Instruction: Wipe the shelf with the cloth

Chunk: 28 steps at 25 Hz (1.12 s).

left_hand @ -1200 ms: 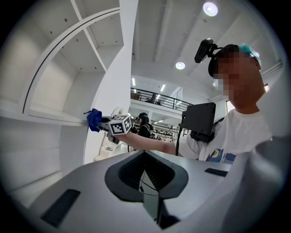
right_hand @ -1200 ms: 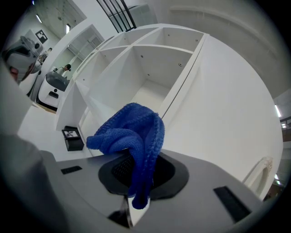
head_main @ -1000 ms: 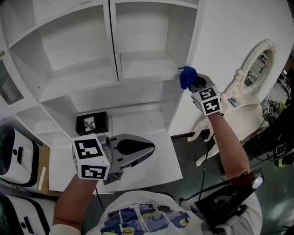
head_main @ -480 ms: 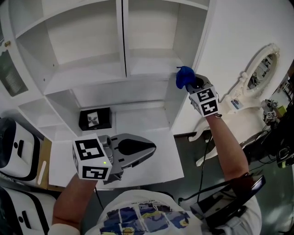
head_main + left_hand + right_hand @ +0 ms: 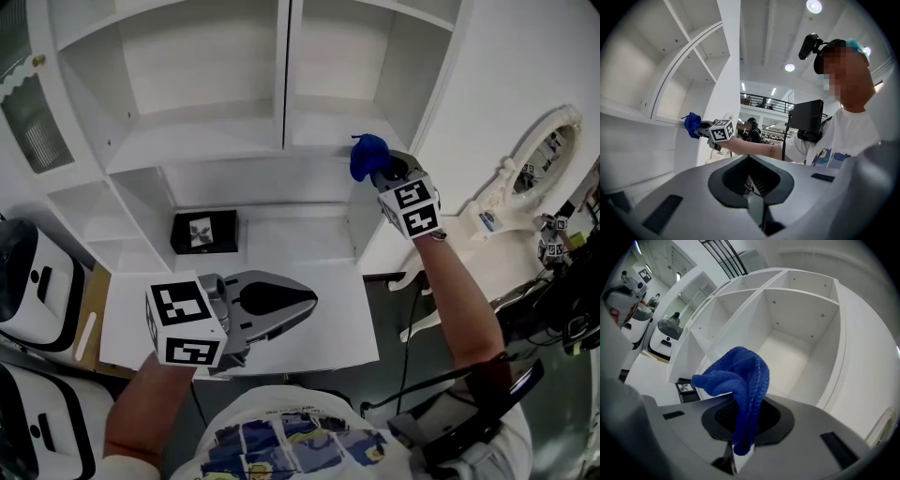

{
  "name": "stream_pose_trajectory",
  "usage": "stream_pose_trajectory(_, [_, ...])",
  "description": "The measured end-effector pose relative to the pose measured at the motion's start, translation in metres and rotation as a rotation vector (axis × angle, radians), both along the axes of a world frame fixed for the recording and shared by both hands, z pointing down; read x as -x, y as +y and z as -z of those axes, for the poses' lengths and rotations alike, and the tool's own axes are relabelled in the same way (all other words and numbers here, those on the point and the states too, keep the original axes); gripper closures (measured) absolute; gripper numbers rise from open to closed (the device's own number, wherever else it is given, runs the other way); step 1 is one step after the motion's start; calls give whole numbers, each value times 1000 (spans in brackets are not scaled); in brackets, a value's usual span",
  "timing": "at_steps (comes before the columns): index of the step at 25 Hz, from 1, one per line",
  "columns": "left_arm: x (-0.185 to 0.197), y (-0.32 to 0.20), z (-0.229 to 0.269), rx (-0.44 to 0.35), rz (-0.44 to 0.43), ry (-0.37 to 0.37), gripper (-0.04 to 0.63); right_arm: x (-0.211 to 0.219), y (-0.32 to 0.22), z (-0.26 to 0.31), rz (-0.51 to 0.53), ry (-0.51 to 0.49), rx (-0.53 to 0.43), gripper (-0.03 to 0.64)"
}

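Cloth (image 5: 367,155) pinched in my right claw (image 5: 377,169) hangs at one o'clock by the shelf (image 5: 317,147); next I'd press it down and sweep, left claw (image 5: 305,302) idling pressed together.

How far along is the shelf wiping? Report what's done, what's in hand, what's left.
Done: the blue cloth is picked up and clamped in the right gripper. In hand: the cloth is at the front edge of the right-hand shelf, though contact can't be confirmed. Left: the wiping itself, since no wiped area can be told apart. The left gripper is shut, empty and low, away from the shelving.
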<state>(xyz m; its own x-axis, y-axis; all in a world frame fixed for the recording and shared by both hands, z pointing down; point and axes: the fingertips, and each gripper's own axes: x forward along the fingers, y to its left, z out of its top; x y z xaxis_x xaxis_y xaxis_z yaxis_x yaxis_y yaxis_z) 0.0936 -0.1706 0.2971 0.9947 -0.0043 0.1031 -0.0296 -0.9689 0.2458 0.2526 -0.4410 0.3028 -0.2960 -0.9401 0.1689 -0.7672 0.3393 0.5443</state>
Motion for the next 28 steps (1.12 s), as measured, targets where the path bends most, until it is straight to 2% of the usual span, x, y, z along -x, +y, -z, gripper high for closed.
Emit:
stream_pose_trajectory(14, [43,6,1,4,64,27,583,89,-3,-3,103,40,15,549])
stream_pose_trajectory(28, [74,12,-5,12,117,33,583,152,-9,-7,177,81,22,549])
